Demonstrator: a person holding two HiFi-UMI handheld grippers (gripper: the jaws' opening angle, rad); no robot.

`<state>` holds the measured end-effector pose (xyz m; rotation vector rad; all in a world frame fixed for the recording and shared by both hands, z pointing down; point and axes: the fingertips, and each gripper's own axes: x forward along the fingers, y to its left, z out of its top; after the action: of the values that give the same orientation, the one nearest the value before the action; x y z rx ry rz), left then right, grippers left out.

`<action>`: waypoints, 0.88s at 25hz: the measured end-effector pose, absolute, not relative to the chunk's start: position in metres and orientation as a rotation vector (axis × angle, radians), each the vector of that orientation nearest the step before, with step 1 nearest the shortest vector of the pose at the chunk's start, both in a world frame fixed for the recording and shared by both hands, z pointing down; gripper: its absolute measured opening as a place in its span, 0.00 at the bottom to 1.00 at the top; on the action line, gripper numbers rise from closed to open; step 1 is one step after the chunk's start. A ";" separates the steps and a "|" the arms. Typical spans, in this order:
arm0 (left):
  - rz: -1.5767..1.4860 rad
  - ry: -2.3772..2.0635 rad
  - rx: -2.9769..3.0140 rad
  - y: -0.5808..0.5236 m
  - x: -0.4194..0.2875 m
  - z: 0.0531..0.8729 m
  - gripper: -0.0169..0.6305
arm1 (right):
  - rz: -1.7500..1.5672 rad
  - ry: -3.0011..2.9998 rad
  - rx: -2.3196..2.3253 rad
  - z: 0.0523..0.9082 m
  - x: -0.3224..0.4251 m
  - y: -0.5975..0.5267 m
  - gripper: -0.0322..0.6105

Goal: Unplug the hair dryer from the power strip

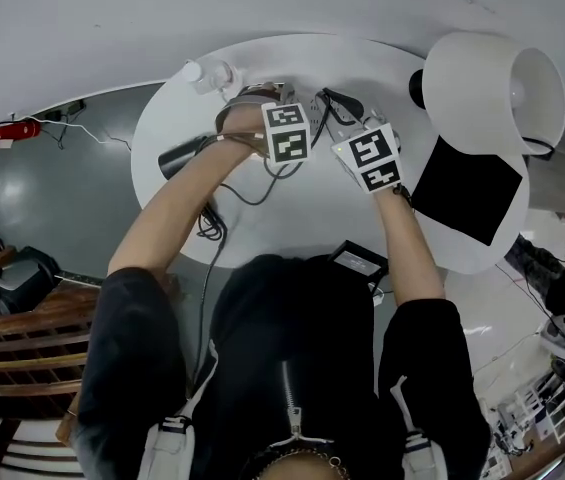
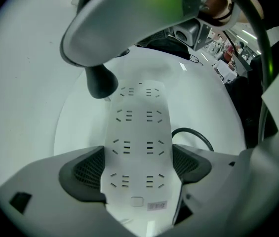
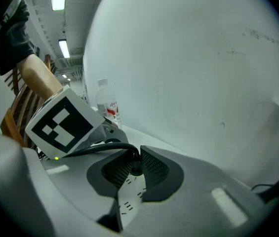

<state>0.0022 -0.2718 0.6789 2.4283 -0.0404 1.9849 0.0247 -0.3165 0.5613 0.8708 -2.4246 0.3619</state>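
Left gripper (image 2: 139, 167) clamps the white power strip (image 2: 139, 112) at lower centre. Right gripper (image 3: 136, 161) pinches the black plug (image 3: 136, 169) on the round surface (image 1: 292, 233).

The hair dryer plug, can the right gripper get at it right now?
Likely yes: the right gripper has its jaws closed around the plug, nothing in between, while the left gripper clamps the power strip.
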 end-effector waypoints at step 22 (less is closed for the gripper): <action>1.798 -0.178 2.529 -0.272 0.000 0.652 0.65 | 0.474 -2.349 0.835 0.600 0.035 -0.291 0.13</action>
<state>0.0004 -0.2715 0.6518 2.5292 -0.1783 1.7982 0.0348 -0.2912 0.6002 0.8354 -2.3488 0.4743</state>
